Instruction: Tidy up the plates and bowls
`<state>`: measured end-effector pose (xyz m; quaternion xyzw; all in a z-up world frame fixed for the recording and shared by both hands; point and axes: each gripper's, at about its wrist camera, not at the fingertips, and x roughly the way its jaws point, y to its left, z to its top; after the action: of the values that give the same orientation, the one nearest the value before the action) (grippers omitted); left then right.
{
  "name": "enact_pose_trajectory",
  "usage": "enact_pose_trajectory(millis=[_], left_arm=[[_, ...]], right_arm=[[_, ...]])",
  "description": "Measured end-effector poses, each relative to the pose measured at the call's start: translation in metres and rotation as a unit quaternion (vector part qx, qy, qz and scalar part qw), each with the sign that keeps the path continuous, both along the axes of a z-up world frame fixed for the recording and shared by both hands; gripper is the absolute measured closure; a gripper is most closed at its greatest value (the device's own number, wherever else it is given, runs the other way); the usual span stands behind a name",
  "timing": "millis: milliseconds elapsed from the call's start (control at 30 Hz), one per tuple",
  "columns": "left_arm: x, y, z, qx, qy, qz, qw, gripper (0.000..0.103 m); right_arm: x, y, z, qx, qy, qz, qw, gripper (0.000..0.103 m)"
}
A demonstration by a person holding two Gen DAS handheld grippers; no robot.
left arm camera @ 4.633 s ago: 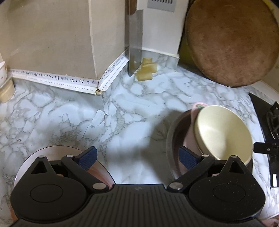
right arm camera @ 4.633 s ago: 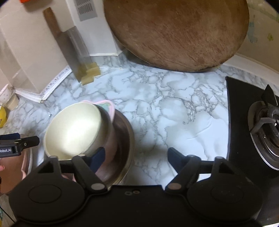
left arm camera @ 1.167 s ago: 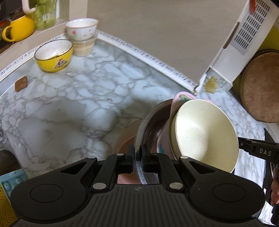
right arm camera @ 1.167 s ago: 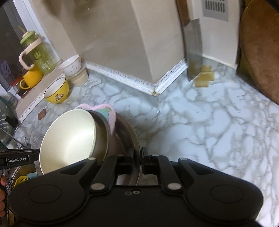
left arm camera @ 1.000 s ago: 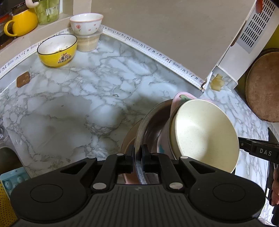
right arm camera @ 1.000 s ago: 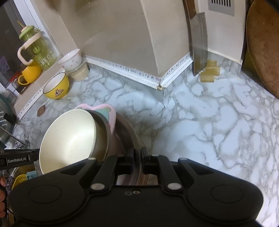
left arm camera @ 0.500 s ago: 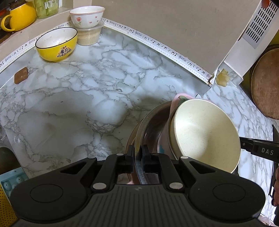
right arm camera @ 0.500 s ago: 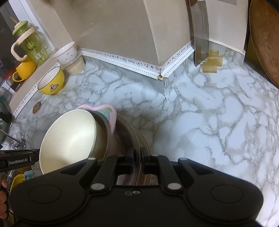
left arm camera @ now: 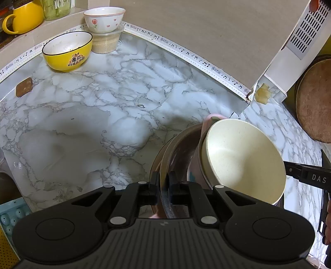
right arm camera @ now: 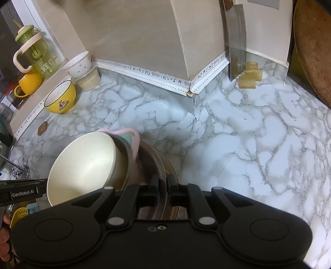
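Note:
A steel bowl [left arm camera: 175, 153] holds a tilted pink bowl [left arm camera: 206, 124] with a cream bowl [left arm camera: 238, 157] nested in it. My left gripper [left arm camera: 164, 182] is shut on the steel bowl's near rim. In the right wrist view the same steel bowl [right arm camera: 153, 159], pink bowl [right arm camera: 132, 136] and cream bowl [right arm camera: 82, 165] show, and my right gripper [right arm camera: 163, 182] is shut on the opposite rim. A tan plate's edge [left arm camera: 153, 171] peeks out just below the steel bowl; whether they touch I cannot tell.
On the marble counter [left arm camera: 82, 124], a yellow bowl [left arm camera: 68, 51] and a white flowered bowl [left arm camera: 103, 18] on a plastic tub stand at the back left. A cleaver [right arm camera: 238, 41] and a round wooden board [left arm camera: 314, 99] lean at the back right. A green jug [right arm camera: 35, 47] stands on the ledge.
Several seconds ago both grippers were open beside the stack; now each grips the steel bowl's rim. Over the last second the plate's edge has drawn in under the steel bowl.

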<state>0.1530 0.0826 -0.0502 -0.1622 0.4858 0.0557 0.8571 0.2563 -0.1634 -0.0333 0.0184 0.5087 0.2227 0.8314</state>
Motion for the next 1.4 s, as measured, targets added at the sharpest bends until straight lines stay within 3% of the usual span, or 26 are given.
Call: enact_pose_trajectory(millis=[367,767,800,867,900,933,1000,1067,1400], left_arm=[[-0.009,-0.004,0.011,0.024,-0.026,-0.011,0.9993,0.094],[-0.047,-0.015,0.042,0.063,-0.081,-0.024,0.9944,0.093],[-0.050,-0.017,0.044,0.065,-0.085,-0.026,0.9938,0.093],[-0.056,-0.019,0.047,0.067,-0.091,-0.031,0.9931,0.091],[-0.060,-0.020,0.048,0.068,-0.094,-0.032,0.9927,0.085],[-0.063,-0.021,0.049,0.069,-0.097,-0.034,0.9923,0.079],[-0.071,-0.024,0.051,0.069,-0.108,-0.037,0.9911,0.047],[-0.080,-0.028,0.053,0.068,-0.119,-0.036,0.9898,0.034],[-0.113,-0.039,0.059,0.070,-0.151,-0.040,0.9852,0.024]], right_arm=[[-0.013,-0.011,0.013,0.012,-0.012,-0.011,1.000,0.092],[-0.060,-0.016,0.054,0.038,-0.097,0.022,0.994,0.089],[-0.064,-0.016,0.056,0.043,-0.102,0.024,0.994,0.085],[-0.071,-0.016,0.059,0.053,-0.107,0.030,0.992,0.061],[-0.074,-0.016,0.060,0.057,-0.110,0.031,0.992,0.027],[-0.078,-0.016,0.060,0.061,-0.112,0.032,0.991,0.003],[-0.087,-0.014,0.061,0.060,-0.124,0.037,0.990,0.006],[-0.094,-0.011,0.062,0.060,-0.125,0.042,0.989,0.006],[-0.125,-0.016,0.070,0.066,-0.158,0.038,0.984,0.000]])
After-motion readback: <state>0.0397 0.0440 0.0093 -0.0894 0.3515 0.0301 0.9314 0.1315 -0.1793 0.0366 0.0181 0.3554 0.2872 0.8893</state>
